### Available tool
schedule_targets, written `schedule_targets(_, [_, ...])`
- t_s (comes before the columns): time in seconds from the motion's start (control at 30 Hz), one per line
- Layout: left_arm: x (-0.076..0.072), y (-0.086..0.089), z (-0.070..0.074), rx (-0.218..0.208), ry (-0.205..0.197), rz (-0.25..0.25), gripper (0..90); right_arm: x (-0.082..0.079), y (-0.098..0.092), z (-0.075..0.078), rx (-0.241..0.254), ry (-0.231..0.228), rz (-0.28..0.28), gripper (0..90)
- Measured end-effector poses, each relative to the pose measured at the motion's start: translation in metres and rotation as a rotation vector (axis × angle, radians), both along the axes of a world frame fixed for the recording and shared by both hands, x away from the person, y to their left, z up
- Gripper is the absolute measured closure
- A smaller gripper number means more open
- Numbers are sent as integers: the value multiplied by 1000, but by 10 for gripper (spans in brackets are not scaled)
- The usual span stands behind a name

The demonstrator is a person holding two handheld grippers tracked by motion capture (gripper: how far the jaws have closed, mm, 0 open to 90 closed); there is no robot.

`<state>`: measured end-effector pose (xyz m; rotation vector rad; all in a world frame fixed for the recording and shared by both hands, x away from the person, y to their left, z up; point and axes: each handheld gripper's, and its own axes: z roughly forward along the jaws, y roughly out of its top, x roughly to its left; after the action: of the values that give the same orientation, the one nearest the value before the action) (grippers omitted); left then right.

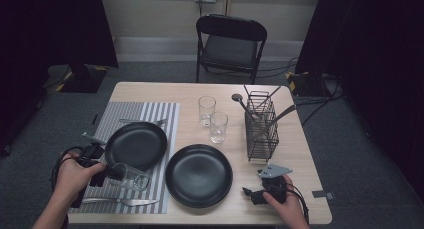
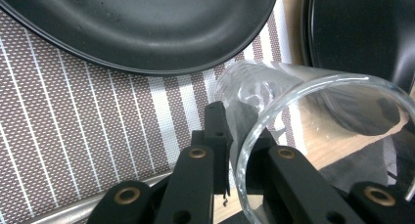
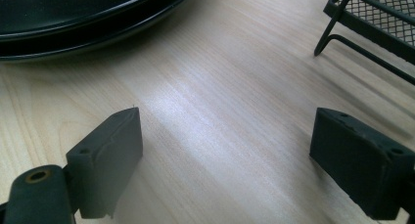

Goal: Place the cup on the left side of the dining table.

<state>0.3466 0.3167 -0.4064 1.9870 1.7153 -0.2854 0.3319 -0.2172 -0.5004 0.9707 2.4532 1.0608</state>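
A clear drinking glass (image 1: 131, 176) (image 2: 274, 87) is tipped on its side over the striped placemat (image 1: 135, 114) (image 2: 73, 126), its mouth towards my left gripper (image 1: 111, 173) (image 2: 240, 131). That gripper is shut on the glass wall at the rim, one jaw inside and one outside. A black plate (image 1: 136, 145) (image 2: 147, 28) lies just beyond it on the mat. My right gripper (image 1: 250, 193) (image 3: 230, 136) rests open on the bare wood near the front right, with nothing between its jaws. It points towards a second black plate (image 1: 199, 175) (image 3: 73, 13).
Two upright glasses (image 1: 206, 110) (image 1: 218, 127) stand mid-table. A wire cutlery caddy (image 1: 261, 129) (image 3: 381, 13) holding utensils is to their right. A knife (image 1: 120, 202) lies at the mat's front edge and a fork (image 1: 142, 121) behind the plate. A folding chair (image 1: 230, 44) stands beyond the table.
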Motion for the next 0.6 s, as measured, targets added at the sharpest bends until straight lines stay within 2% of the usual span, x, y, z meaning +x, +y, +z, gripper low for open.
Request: schedule_targets(0.6, [1,1,-4,16,16,11,847,0,0,0,0,0,0,114])
